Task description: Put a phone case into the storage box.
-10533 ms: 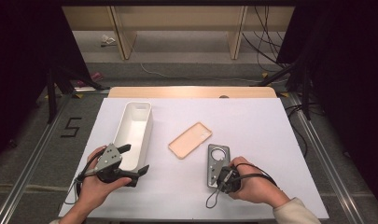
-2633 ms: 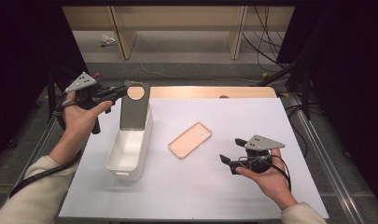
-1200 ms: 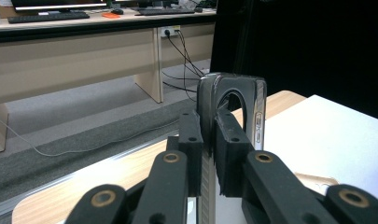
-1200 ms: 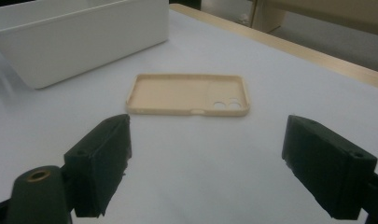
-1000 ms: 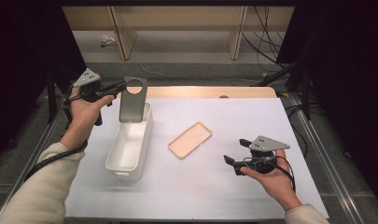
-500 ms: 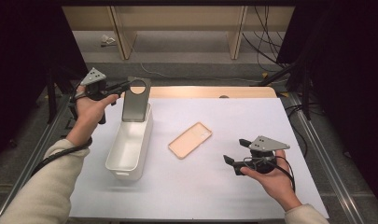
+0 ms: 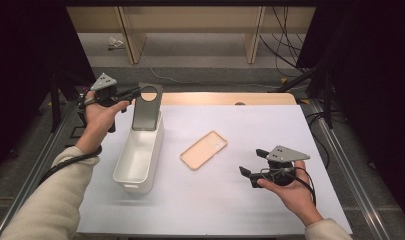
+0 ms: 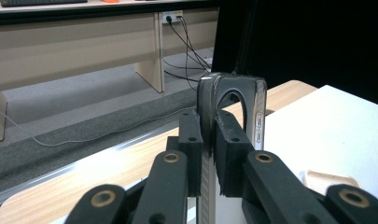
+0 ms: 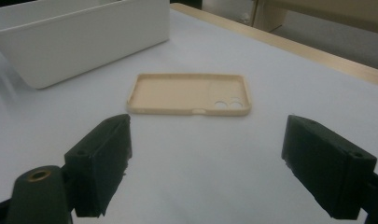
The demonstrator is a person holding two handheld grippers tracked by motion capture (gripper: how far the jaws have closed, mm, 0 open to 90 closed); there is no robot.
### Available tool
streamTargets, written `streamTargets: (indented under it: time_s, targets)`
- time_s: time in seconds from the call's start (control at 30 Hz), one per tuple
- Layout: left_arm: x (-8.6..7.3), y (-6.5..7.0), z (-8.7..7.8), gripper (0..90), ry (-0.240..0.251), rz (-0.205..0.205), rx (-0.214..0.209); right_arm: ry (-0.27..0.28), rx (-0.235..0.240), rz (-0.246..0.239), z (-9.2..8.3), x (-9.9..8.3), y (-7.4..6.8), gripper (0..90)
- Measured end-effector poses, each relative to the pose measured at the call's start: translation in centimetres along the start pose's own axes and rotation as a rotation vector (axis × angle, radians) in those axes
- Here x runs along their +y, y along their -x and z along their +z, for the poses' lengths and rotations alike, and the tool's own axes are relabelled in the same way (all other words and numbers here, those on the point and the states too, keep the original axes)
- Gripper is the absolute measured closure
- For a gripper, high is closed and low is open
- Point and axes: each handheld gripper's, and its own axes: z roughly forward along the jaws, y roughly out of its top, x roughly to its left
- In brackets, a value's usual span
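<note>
**One dark case upright over the bin**

One dark phone case (image 7: pixel 147 107) stands on end, long axis vertical, its round camera opening uppermost, above the far end of the white bin (image 7: pixel 139 156). The left tool (image 7: pixel 132 93) is clamped on its upper edge from the left; in the left gripper view the case (image 8: pixel 233 112) rises between the closed pads. Its lower end is hidden there. The right tool (image 7: pixel 254 165) hangs open above the tabletop (image 7: pixel 270 122), near the beige case (image 7: pixel 204 149).

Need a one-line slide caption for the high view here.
Left gripper holds a dark phone case upright over the white bin; right gripper open near a beige case.
</note>
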Motion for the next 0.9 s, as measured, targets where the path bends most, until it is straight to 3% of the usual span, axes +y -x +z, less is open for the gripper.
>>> streamTargets:
  time_s: [0.9]
  targets:
    - [-1.6,-1.2,1.1,81.7,-0.042,-0.044,0.026,-0.001,0.003,-0.001,0.1,0.0,0.0,16.9]
